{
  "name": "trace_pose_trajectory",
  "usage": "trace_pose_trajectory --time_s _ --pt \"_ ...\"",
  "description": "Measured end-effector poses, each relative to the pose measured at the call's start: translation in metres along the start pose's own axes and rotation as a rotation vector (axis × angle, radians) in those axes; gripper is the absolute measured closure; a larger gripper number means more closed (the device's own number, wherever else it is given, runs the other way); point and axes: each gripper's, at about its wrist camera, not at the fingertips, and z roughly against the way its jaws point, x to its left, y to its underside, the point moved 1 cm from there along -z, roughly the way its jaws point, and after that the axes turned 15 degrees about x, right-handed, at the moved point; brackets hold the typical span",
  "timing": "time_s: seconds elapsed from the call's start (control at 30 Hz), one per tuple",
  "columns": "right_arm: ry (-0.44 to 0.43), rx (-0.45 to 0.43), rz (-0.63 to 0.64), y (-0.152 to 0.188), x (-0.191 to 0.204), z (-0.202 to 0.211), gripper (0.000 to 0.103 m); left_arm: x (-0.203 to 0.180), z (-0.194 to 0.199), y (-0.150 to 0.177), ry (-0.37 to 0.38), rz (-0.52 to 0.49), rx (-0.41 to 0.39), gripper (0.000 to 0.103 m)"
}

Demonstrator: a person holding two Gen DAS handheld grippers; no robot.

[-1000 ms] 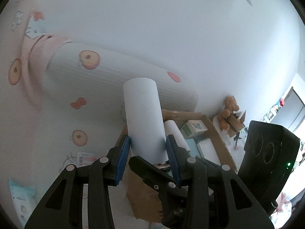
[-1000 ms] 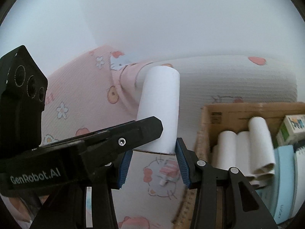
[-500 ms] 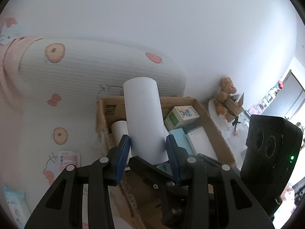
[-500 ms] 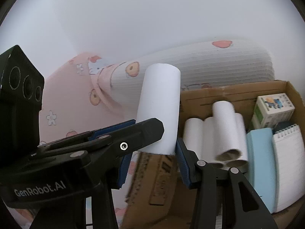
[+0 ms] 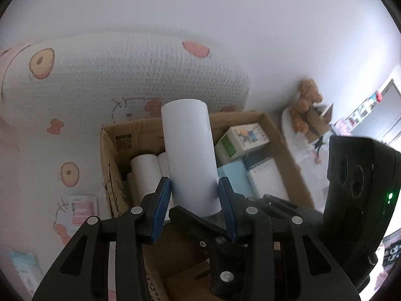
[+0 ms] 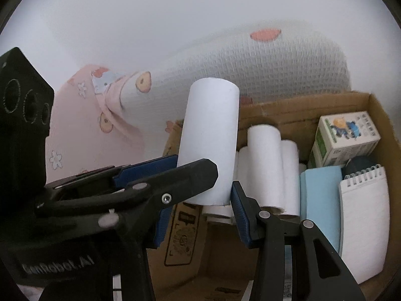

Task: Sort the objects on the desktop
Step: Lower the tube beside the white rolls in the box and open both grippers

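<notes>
A white paper roll stands upright between the blue pads of my left gripper, which is shut on its lower end. My right gripper grips what looks like the same roll from a crossing angle, and its black fingers pass under the roll in the left wrist view. The roll hangs over the near left part of an open cardboard box. Several white rolls lie side by side inside it.
The box also holds a green-and-white carton, a pale blue pad and a spiral notebook. A white waffle pillow lies behind the box on pink patterned bedding. A teddy bear sits far right.
Both grippers have carried the roll from over the bedding and pillow to above the box, tilting further down. The box contents now fill more of each view. The grip is unchanged.
</notes>
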Motion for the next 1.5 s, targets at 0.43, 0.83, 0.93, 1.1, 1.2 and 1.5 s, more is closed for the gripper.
trace_pose_trajectory --time_s 0.43,0.83,0.93,1.1,1.2,1.5 --pt "0.069 0.1 0.0 -0.007 -0.007 -0.026 0.061 0.018 -0.029 -0.019 0.041 0.036 0.181 0.061" --pt "0.104 0.113 0.008 -0.01 -0.002 -0.032 0.061 0.029 -0.031 -0.02 0.067 0.101 0.216 0.061" --pt "0.126 0.107 0.013 -0.01 0.002 -0.034 0.061 0.031 -0.031 -0.021 0.068 0.114 0.214 0.061" --pt "0.117 0.117 0.002 -0.012 0.001 -0.037 0.06 0.037 -0.032 -0.02 0.078 0.129 0.221 0.061" --pt "0.134 0.126 0.001 -0.012 0.002 -0.037 0.06 0.036 -0.033 -0.023 0.069 0.125 0.219 0.062" --pt "0.148 0.079 0.051 -0.004 0.004 -0.019 0.06 0.036 -0.045 -0.027 0.036 0.123 0.257 0.086"
